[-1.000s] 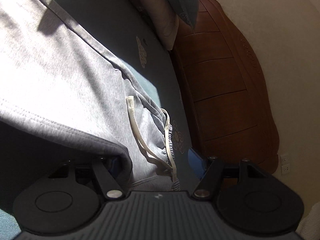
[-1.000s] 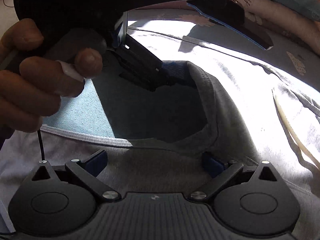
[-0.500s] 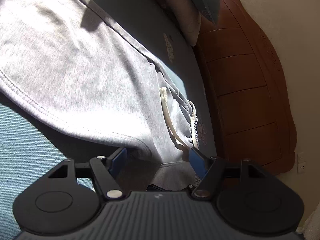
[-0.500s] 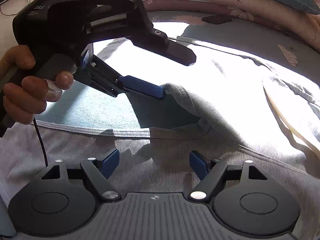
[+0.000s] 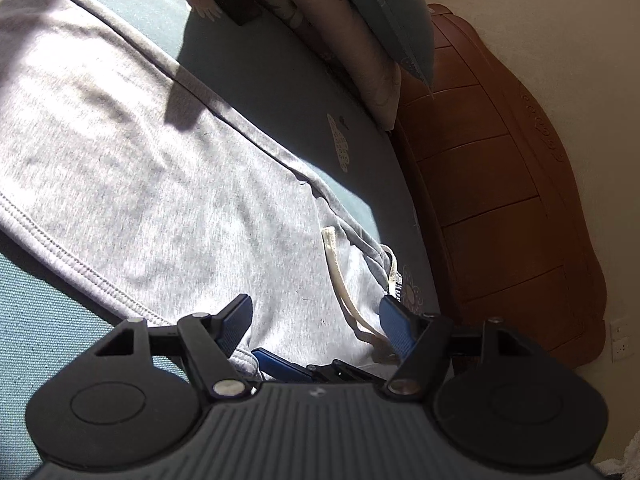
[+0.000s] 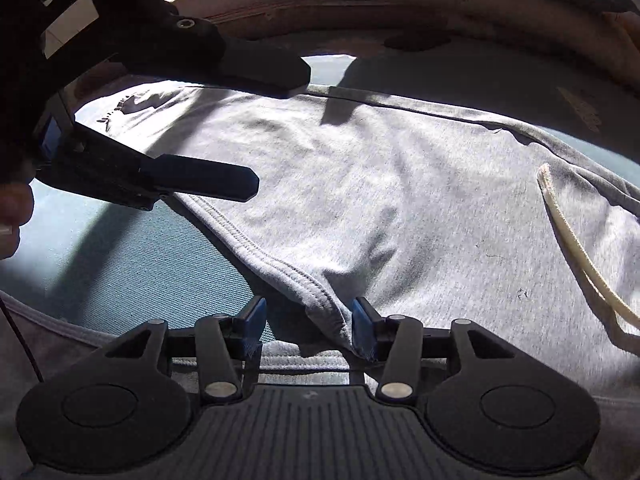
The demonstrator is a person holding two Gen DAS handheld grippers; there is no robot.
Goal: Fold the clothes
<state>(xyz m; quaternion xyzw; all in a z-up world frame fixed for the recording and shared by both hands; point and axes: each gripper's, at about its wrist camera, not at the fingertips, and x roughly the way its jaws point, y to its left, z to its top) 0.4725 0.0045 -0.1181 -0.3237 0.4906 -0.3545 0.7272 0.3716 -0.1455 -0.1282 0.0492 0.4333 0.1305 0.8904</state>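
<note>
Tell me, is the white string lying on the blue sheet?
No, the white string lies on the grey garment, not on the blue sheet.

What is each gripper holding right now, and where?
Left gripper: nothing. Right gripper: closing around the grey garment's stitched hem corner, not yet clamped.

Right gripper (image 6: pixel 306 326) low over grey sweatpants (image 6: pixel 380 200) spread on a teal bedsheet (image 6: pixel 152 264). Its jaws have just been closing; a folded hem corner (image 6: pixel 324 312) sits between the blue pads, touching the right pad, gap left at the other. Left gripper (image 6: pixel 276 132) comes in from the upper left, jaws apart, lower finger over the hem edge; contact unclear in shadow. Cream drawstring (image 6: pixel 576 256) lies at right. Floral pillows (image 6: pixel 360 0) along the top.
</note>
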